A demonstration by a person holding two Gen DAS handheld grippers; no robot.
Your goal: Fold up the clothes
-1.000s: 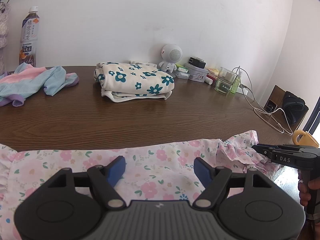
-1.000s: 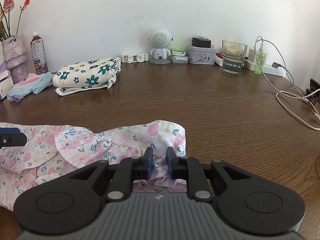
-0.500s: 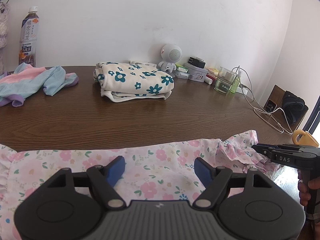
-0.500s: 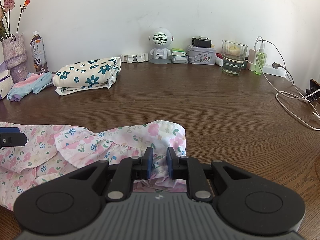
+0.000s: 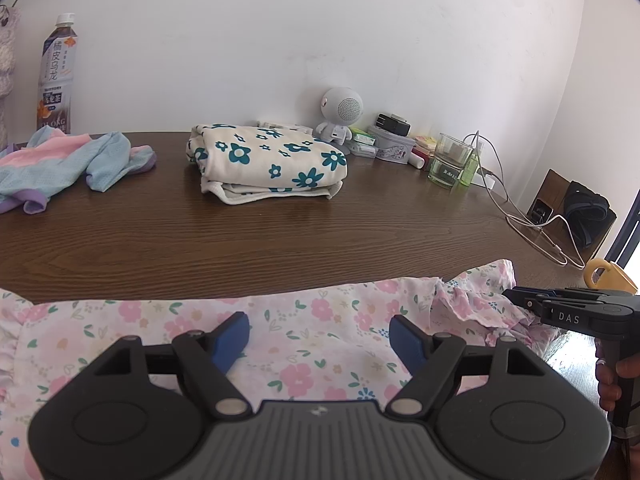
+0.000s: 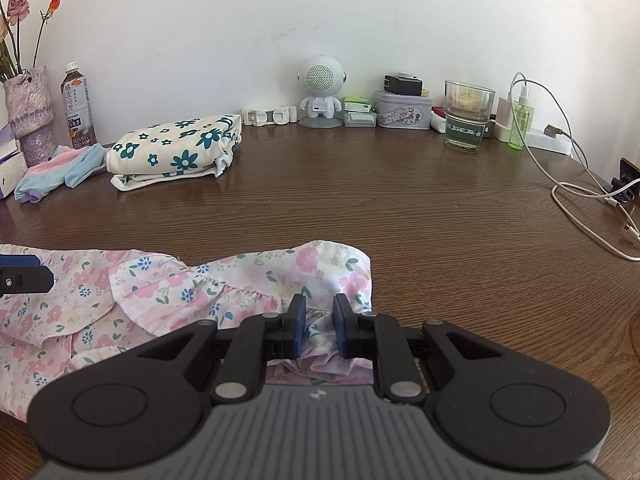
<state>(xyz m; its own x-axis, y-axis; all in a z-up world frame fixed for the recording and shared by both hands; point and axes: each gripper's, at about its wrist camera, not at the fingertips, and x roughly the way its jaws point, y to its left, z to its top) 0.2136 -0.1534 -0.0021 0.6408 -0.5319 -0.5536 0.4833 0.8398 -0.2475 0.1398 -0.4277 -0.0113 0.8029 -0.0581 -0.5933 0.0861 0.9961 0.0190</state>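
On the near edge of the dark brown wooden desk (image 6: 420,200) lies the pink floral cotton garment (image 5: 320,320), spread flat, with its ruffled end bunched at the right. The right hand-held gripper (image 6: 319,322) has its blue pads narrow and pinches a fold of this ruffled cloth, while the left hand-held gripper (image 5: 319,334) stands wide over the middle of the garment, holding nothing. Farther back rest a folded cream cloth with teal flowers (image 6: 176,152) and a crumpled pastel garment (image 5: 60,164).
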